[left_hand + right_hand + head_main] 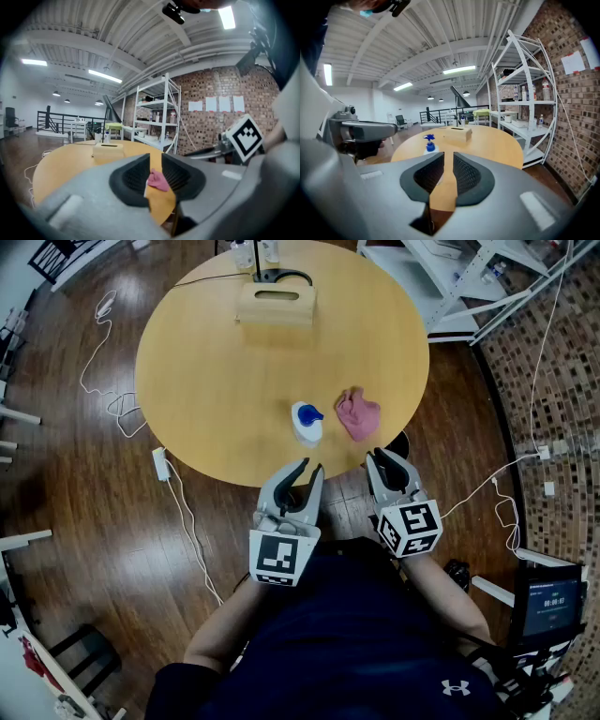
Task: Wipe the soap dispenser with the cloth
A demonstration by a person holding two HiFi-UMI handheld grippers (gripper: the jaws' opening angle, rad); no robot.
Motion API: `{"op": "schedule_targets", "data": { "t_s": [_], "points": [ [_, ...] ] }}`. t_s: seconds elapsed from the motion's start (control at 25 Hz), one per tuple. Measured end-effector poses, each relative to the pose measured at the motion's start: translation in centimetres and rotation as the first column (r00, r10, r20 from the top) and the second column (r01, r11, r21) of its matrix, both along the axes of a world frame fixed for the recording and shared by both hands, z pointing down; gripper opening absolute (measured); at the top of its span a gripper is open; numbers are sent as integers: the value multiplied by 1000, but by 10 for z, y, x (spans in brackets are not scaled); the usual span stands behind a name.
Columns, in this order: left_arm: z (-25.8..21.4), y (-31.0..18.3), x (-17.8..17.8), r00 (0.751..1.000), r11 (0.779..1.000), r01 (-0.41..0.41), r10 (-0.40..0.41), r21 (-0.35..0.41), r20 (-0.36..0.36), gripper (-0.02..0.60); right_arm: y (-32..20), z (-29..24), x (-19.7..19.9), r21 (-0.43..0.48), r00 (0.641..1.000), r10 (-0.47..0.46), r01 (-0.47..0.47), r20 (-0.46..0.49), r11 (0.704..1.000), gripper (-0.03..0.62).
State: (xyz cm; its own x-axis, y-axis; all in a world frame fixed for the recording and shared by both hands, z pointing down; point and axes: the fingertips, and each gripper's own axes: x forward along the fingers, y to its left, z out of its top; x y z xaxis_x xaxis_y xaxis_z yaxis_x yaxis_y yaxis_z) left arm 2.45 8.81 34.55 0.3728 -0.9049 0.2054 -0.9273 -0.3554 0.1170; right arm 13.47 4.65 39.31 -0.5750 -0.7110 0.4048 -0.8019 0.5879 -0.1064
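A white soap dispenser (pixel 307 422) with a blue pump stands near the front of the round wooden table (pixel 197 381). The right gripper view shows that dispenser (pixel 430 145) ahead and slightly left. A crumpled pink cloth (pixel 358 415) lies just right of it; the left gripper view catches the cloth (pixel 158 180) through its jaw gap. My left gripper (pixel 309 468) hovers at the table's near edge, below the dispenser, shut with nothing in it. My right gripper (pixel 382 457) hangs below the cloth, jaws close together and empty. Neither touches cloth or dispenser.
A tan tissue box (pixel 276 304) sits at the table's far side, with small bottles (pixel 255 253) and a black cable behind it. A white power strip (pixel 160 464) and cords lie on the wooden floor at left. White shelving (pixel 469 287) stands at the upper right.
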Motion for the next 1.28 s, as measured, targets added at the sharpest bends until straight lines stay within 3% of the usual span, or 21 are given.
{"op": "schedule_targets", "data": {
  "t_s": [0.12, 0.2, 0.28, 0.4, 0.48, 0.6, 0.72, 0.84, 0.96, 1.04, 1.16, 1.28],
  "points": [
    [26, -19, -26, 996, 995, -63, 68, -73, 63, 187, -44, 38, 3, -47, 996, 35, -39, -82, 998, 116],
    [40, -31, -34, 986, 989, -109, 121, -105, 116, 249, -70, 66, 7, -75, 989, 25, -36, -143, 996, 121],
    [50, -43, -33, 972, 979, -160, 178, -125, 150, 281, -90, 92, 6, -96, 981, -7, -12, -192, 995, 147],
    [61, -63, -25, 955, 957, -228, 256, -178, 152, 296, -116, 131, -3, -161, 973, -56, 19, -224, 987, 237],
    [66, -76, -22, 955, 954, -222, 255, -203, 152, 296, -127, 155, -7, -215, 961, -94, 38, -258, 976, 276],
    [72, -84, -20, 955, 952, -212, 250, -220, 162, 296, -134, 184, -12, -262, 949, -140, 64, -282, 963, 274],
    [83, -89, -16, 950, 940, -242, 281, -242, 139, 292, -141, 196, -8, -307, 963, -124, 46, -240, 951, 131],
    [89, -92, -15, 951, 941, -245, 280, -236, 131, 265, -140, 161, -13, -325, 987, -124, 84, -103, 942, 104],
    [88, -97, -15, 948, 950, -249, 279, -191, 152, 205, -135, 73, -37, -205, 982, -184, 190, 50, 960, 105],
    [89, -99, -15, 949, 953, -250, 276, -168, 154, 182, -123, 5, -64, -98, 953, -287, 297, 101, 950, 106],
    [95, -100, -15, 953, 958, -246, 267, -147, 146, 143, -88, -58, -114, 13, 886, -463, 463, 30, 886, 106],
    [97, -99, -12, 953, 964, -241, 258, -115, 157, 141, -52, -43, -154, -39, 817, -559, 560, -143, 828, 106]
  ]
}}
